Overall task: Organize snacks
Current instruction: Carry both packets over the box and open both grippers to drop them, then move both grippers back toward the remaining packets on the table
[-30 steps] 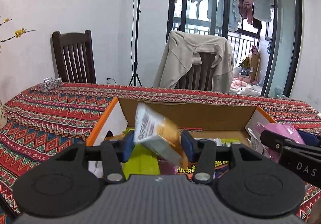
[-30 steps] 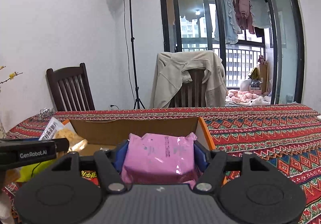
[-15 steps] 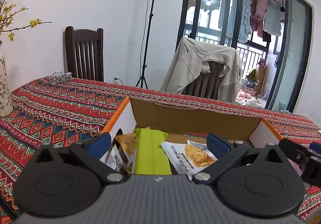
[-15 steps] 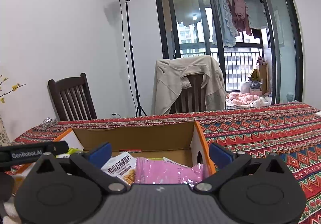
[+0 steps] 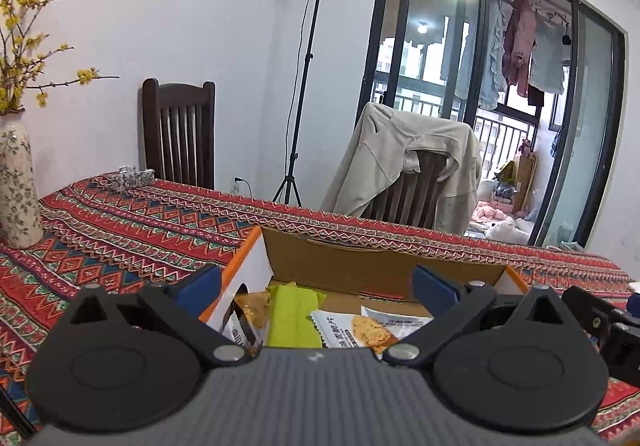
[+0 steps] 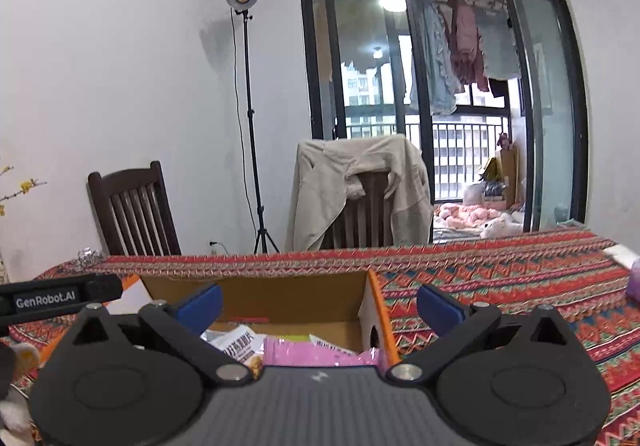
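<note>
An open cardboard box (image 5: 360,266) with orange edges sits on the patterned tablecloth. Inside lie a green packet (image 5: 294,320), a white cracker packet (image 5: 352,330) and a brown snack bag (image 5: 252,310). My left gripper (image 5: 316,284) hovers above the box's near left part, open, nothing between its blue pads. In the right wrist view the same box (image 6: 280,298) holds a pink packet (image 6: 308,352) and a white snack packet (image 6: 238,344). My right gripper (image 6: 318,304) hangs open above the box's right end, empty. The other gripper's arm (image 6: 60,296) shows at the left.
A flowered vase (image 5: 18,182) with yellow blossoms stands on the table at the left. Two chairs (image 5: 180,134), one draped with a beige jacket (image 5: 404,166), stand behind the table. A light stand (image 5: 304,70) is by the wall. A pale object (image 6: 634,280) lies at the table's far right.
Both grippers let go: the left released the white cracker packet and the right the pink packet, which now lie in the box. Both grippers opened wide and rose away from the box.
</note>
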A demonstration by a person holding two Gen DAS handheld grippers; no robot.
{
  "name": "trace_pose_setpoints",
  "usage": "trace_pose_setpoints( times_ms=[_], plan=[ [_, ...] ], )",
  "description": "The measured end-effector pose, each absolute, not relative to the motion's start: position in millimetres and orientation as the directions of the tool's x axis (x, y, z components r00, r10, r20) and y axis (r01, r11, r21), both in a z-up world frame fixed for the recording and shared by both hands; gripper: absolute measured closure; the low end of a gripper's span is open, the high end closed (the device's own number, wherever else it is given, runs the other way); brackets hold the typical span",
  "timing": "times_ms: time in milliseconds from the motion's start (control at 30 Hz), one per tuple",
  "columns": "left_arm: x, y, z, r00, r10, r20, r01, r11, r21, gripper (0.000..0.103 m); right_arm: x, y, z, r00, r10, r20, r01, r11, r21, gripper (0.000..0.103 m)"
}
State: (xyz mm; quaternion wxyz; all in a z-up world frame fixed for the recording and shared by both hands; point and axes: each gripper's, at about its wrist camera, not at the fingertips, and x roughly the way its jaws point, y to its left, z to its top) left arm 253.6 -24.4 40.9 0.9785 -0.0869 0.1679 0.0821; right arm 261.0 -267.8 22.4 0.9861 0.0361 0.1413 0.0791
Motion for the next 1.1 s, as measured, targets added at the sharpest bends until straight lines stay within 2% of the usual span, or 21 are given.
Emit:
trace_pose_setpoints(
  times_ms=[133,333,667,900,1100],
  plan=[
    [237,-24,47,0.934,0.114,-0.339,-0.169,0.976,-0.135,0.000,246,-269,34,0.953,0.152,-0.263,-0.137,0.988,0.076,0.000],
    [215,-20,36,0.914,0.087,-0.396,-0.139,0.985,-0.105,0.000,218,-282,32,0.948,0.148,-0.280,-0.137,0.989,0.057,0.000],
    [188,-14,10,0.857,0.070,-0.510,-0.113,0.992,-0.054,0.000,191,-311,-14,0.909,0.125,-0.399,-0.118,0.992,0.042,0.000],
    [181,-21,-7,0.817,0.045,-0.575,-0.080,0.996,-0.036,0.000,192,-324,-49,0.877,0.120,-0.466,-0.077,0.991,0.109,0.000],
    [186,-35,-22,0.779,0.055,-0.625,-0.081,0.997,-0.014,0.000,195,-331,-54,0.871,0.125,-0.476,-0.067,0.988,0.136,0.000]
  ],
)
